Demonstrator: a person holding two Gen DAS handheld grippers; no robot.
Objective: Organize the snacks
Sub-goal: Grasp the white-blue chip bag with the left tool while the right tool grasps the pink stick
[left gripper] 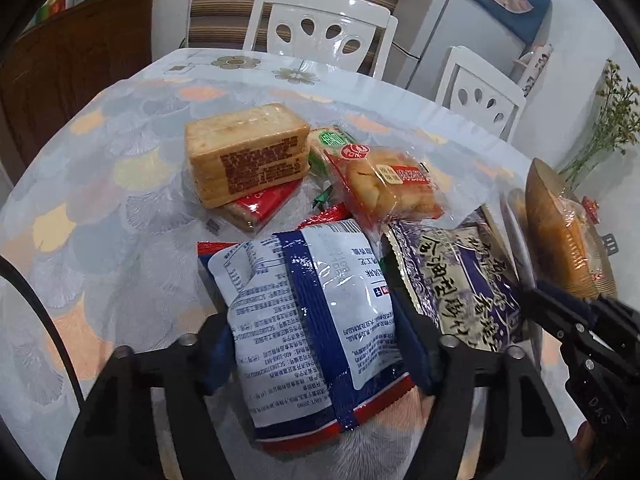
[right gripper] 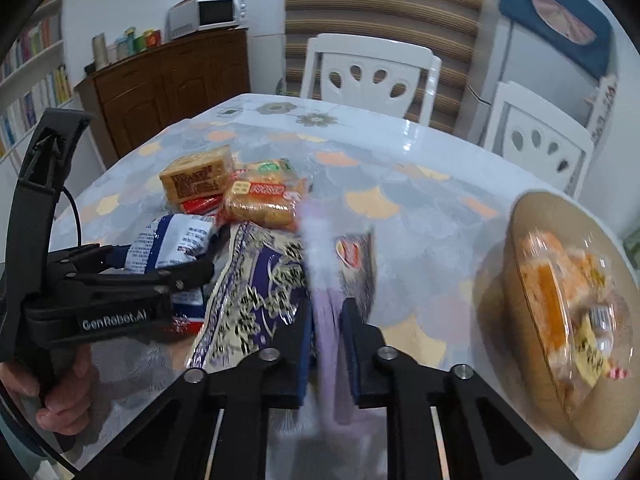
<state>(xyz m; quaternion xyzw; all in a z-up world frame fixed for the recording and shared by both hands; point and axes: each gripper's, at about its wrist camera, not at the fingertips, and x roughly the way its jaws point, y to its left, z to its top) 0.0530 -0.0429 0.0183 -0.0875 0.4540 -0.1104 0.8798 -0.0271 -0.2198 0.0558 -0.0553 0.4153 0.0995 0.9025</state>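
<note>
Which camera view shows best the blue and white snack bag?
The left wrist view: the blue and white snack bag fills its centre, printed text sharp, clamped in the left tool. The right wrist view shows only a small part, partly hidden behind that tool.

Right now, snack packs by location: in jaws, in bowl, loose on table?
In jaws: 2 (blue-white packet, blurred purple packet)
In wooden bowl: 1
Loose on table: at least 4, pile overlaps
Total: at least 7

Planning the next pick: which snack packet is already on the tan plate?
The clear-wrapped orange cake alone lies on the tan plate, right of the pile; the other packets are on the tablecloth or in grippers.
</note>
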